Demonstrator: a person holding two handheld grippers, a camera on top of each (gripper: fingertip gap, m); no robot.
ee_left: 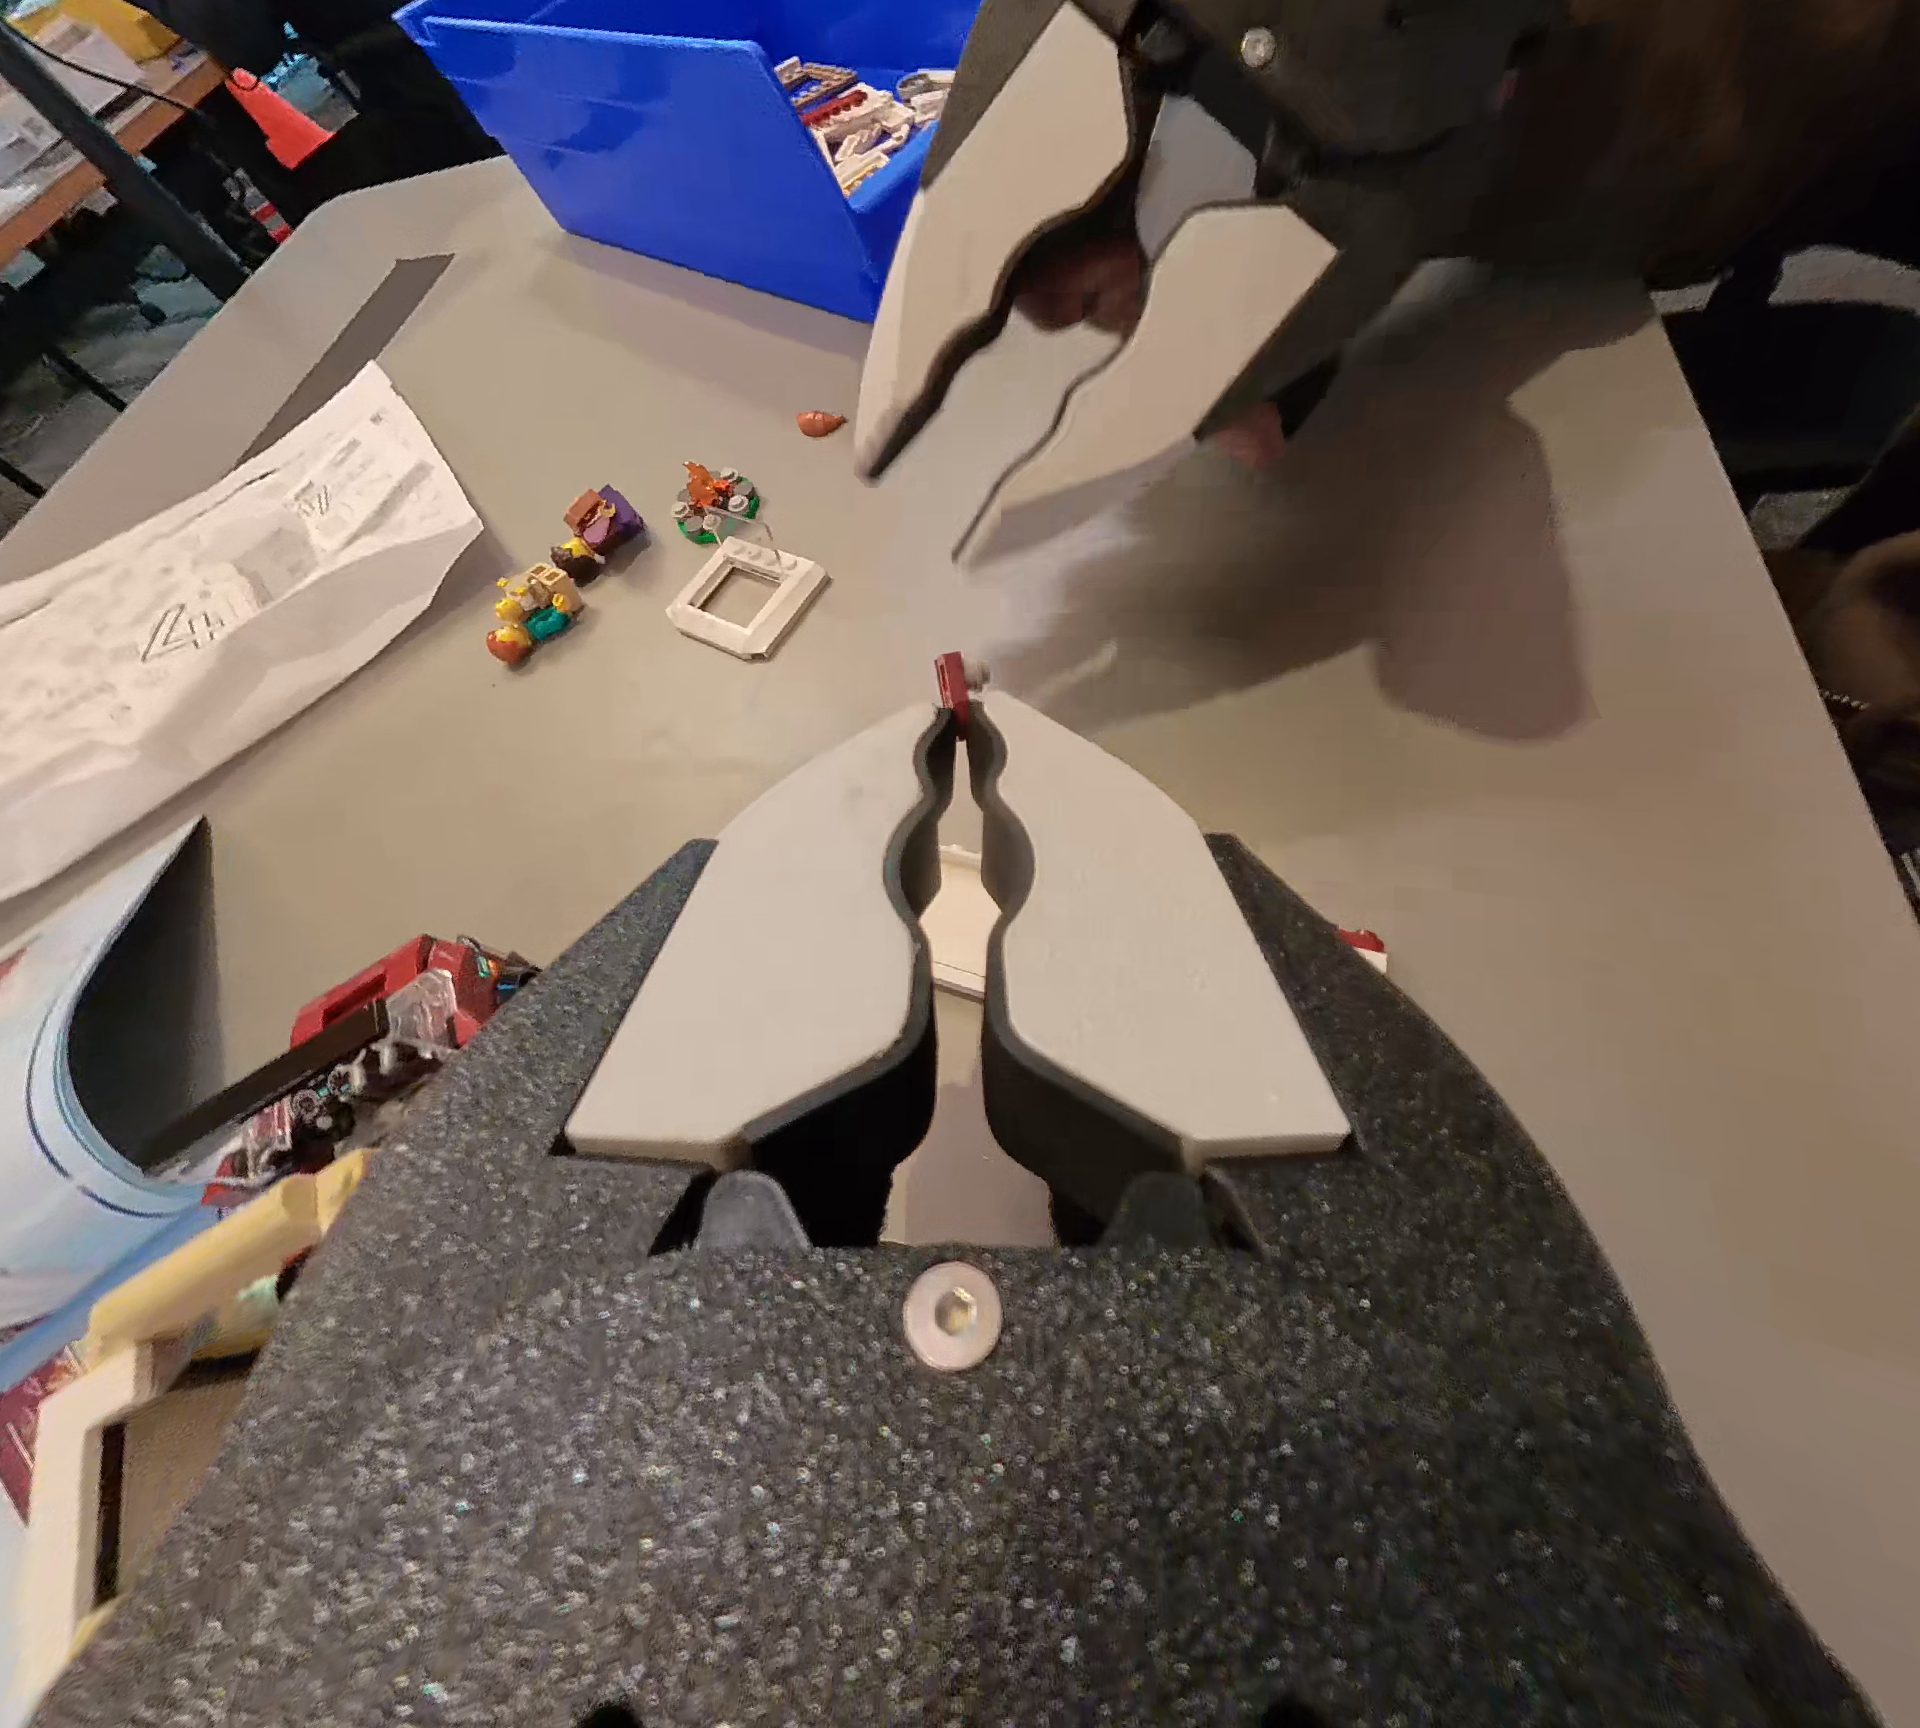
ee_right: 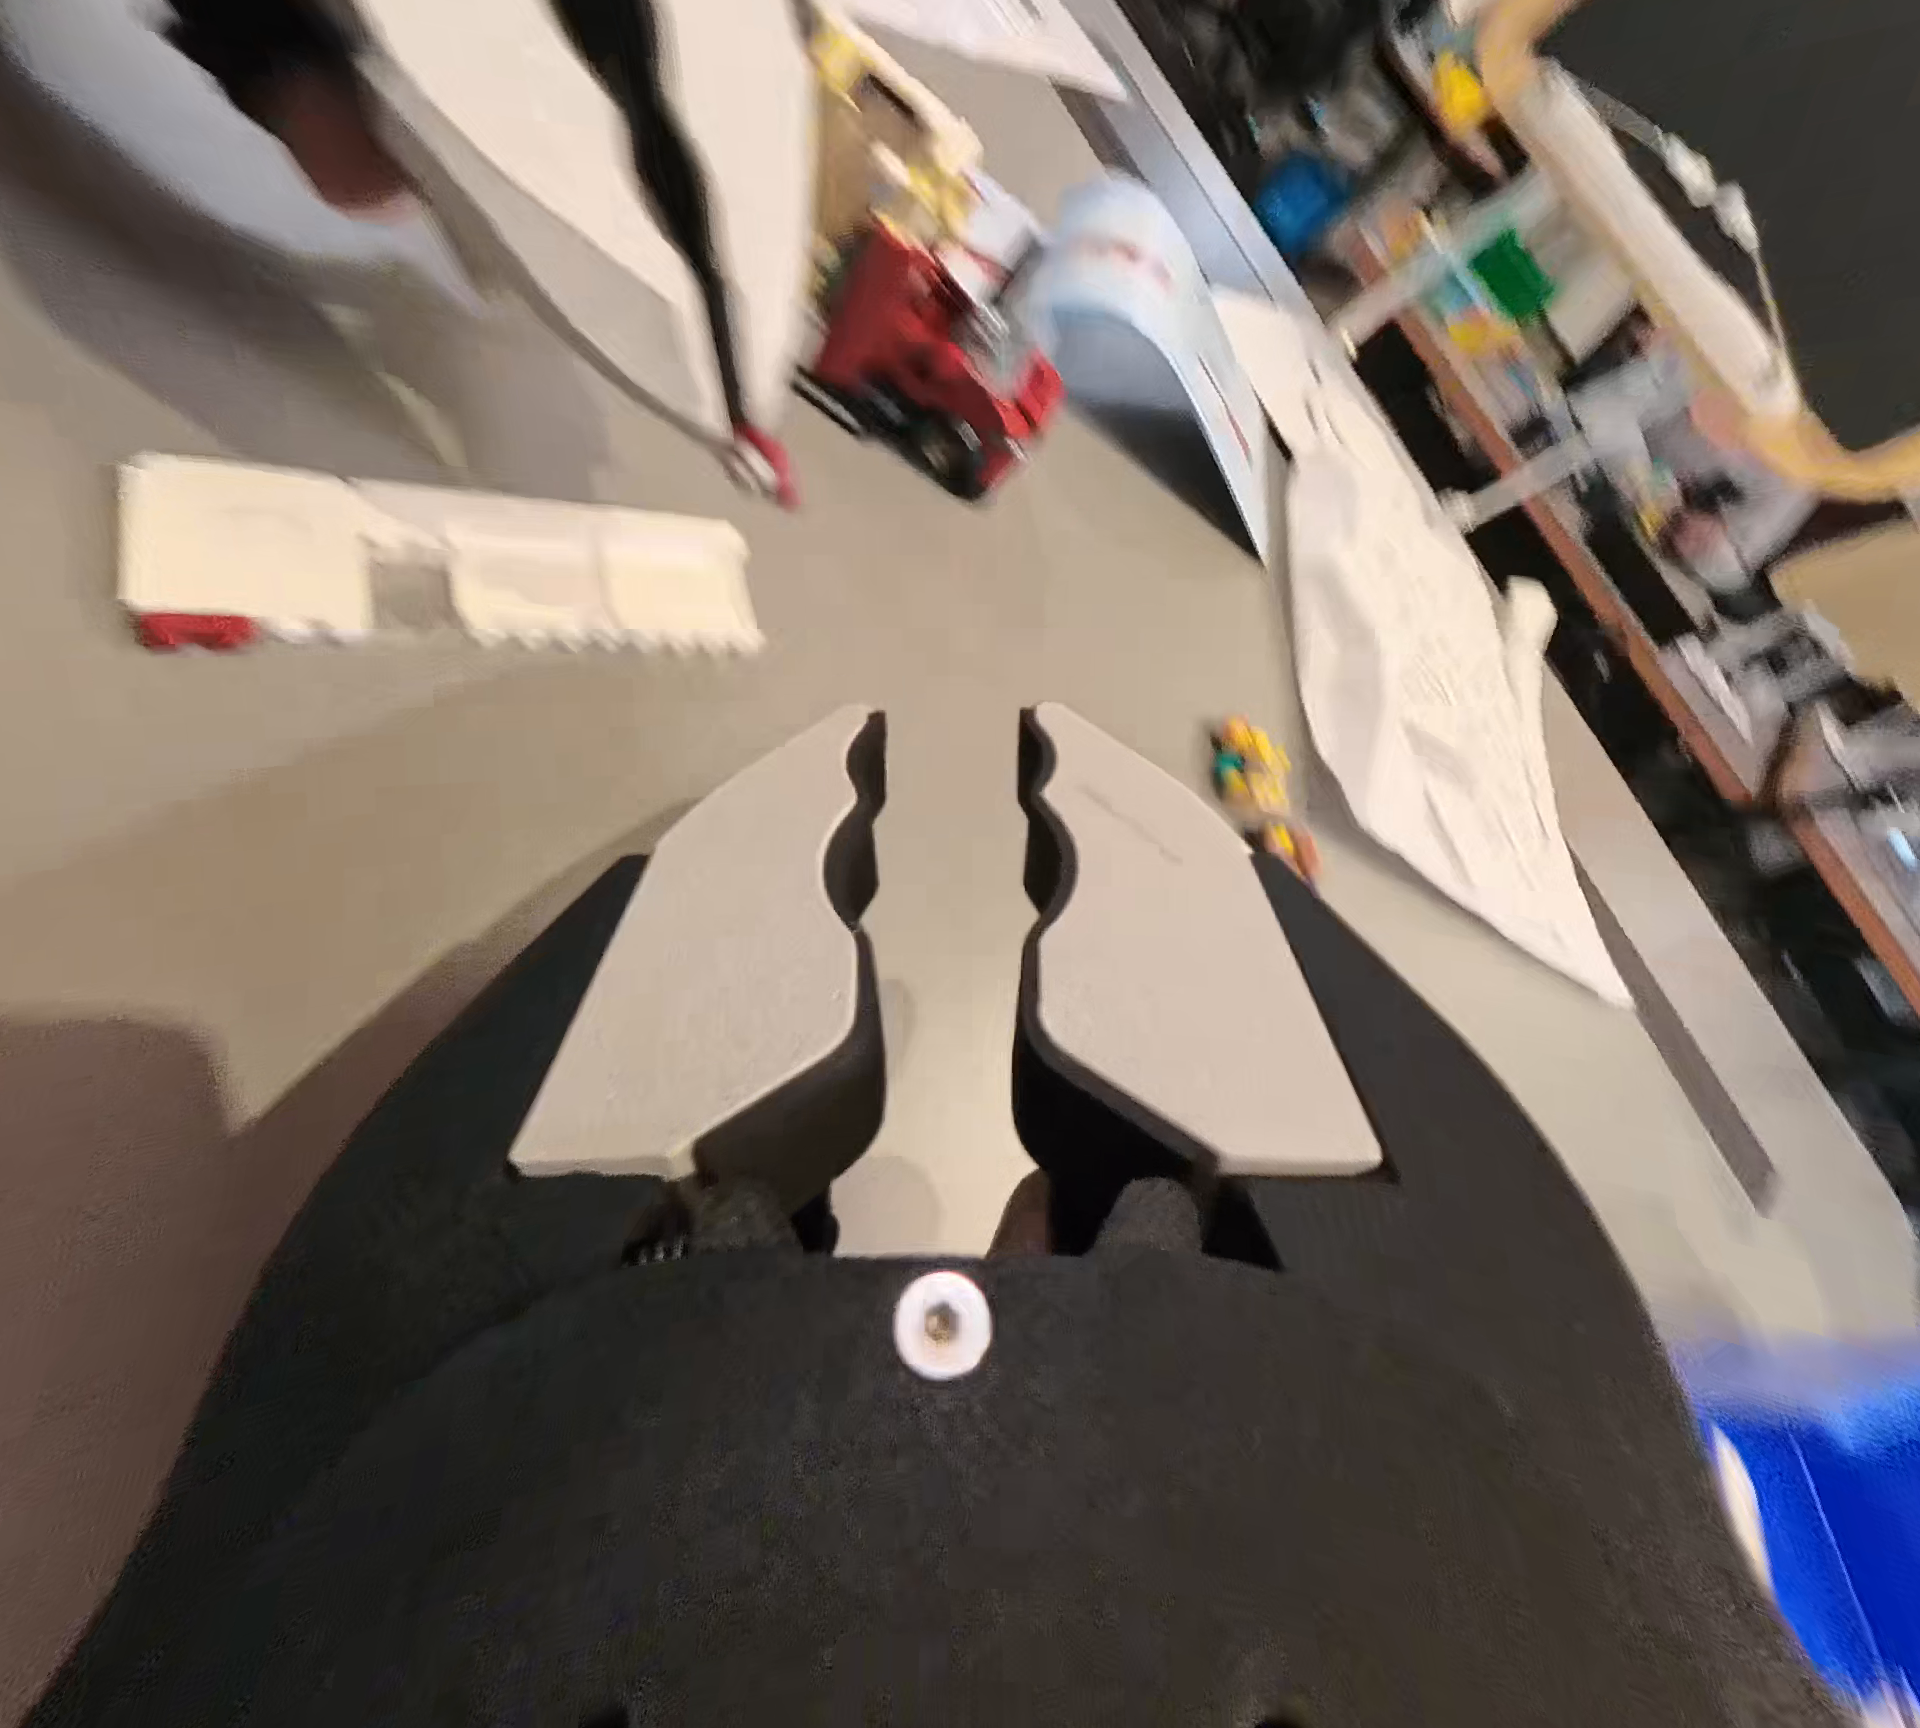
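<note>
Item, your left tongs (ee_left: 961,722): closed at the tips on a small dark-red brick piece (ee_left: 952,686), both fingertips pressed to its lower end; the piece stood nearly upright above the grey worktop (ee_left: 1351,847), its long axis running up out of the tips, a small pale stud projecting from its right face. Item, your right tongs (ee_right: 951,722): parted, nothing between the fingers, bare worktop showing through the gap; in the left wrist view they hung tilted above and to the right of the red piece, clear of it, blurred at the tips. Item, a long white brick assembly (ee_right: 436,551) with a red block at one end: flat on the worktop, near the left tongs, its long axis lying along the near edge. Item, a white window-frame piece (ee_left: 746,595): flat, mid-worktop. Item, small coloured figures (ee_left: 566,577) and a round green piece (ee_left: 717,504): grouped beside the frame. Item, a printed sheet (ee_left: 208,598): towards the left edge. Item, a blue bin (ee_left: 665,99) of loose bricks: far edge. Item, a dark-red brick vehicle (ee_left: 384,1034): near left corner, partly hidden behind your left tongs.
</note>
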